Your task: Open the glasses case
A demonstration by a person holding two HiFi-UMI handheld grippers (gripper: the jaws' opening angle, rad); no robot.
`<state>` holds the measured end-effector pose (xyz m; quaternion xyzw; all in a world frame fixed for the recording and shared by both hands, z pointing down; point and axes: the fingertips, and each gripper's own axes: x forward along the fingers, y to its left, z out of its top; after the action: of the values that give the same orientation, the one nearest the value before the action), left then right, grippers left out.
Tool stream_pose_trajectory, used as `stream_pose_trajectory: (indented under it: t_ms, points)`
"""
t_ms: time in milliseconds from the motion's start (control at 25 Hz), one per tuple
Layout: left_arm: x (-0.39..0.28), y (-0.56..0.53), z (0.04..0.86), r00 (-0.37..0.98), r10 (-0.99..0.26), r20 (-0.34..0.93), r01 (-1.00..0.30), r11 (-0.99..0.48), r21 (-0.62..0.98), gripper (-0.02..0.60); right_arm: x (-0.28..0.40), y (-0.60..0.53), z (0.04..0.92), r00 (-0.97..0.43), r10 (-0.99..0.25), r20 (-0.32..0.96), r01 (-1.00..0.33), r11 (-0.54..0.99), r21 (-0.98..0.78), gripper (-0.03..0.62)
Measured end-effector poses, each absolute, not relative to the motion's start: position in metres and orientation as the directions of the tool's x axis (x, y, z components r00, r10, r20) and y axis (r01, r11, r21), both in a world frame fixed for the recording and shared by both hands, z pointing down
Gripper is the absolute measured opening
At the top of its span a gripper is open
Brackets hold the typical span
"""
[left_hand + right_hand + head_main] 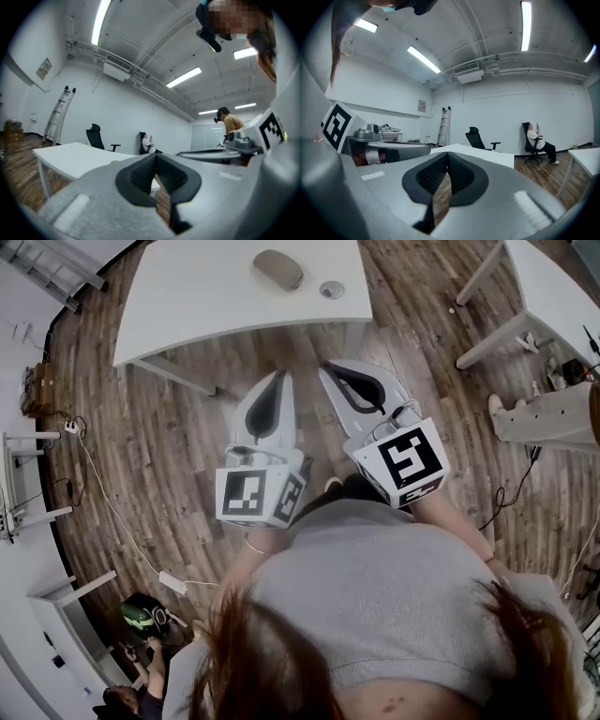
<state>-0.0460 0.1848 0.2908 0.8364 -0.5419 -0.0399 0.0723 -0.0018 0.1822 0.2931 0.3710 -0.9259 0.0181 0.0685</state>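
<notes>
A grey oval glasses case [277,268] lies shut on the far side of a white table [187,306], with a small round grey object [331,289] beside it. Both grippers hang over the wooden floor, short of the table's near edge. My left gripper [279,379] is shut with nothing between its pads, and my right gripper [330,367] next to it is shut and empty too. In the left gripper view the jaws [156,157] meet tip to tip in front of the table [70,157]. The right gripper view shows its jaws [447,157] closed the same way.
A second white table [539,287] stands at the right, with a person's leg [553,413] near it. A power strip [173,582] and cable lie on the floor at left. An office chair [478,138], a ladder [443,125] and a seated person [536,140] are by the far wall.
</notes>
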Motion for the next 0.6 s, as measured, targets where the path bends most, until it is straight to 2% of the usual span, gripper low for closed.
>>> stream_pose_trajectory:
  t_ms: [600]
  points:
    - [-0.011, 0.211, 0.289, 0.379, -0.925, -0.006, -0.911, -0.374, 0.173, 0.001, 0.031, 0.21, 0.285, -0.729, -0.679, 0.088, -0.678, 0.734, 0.04, 0.005]
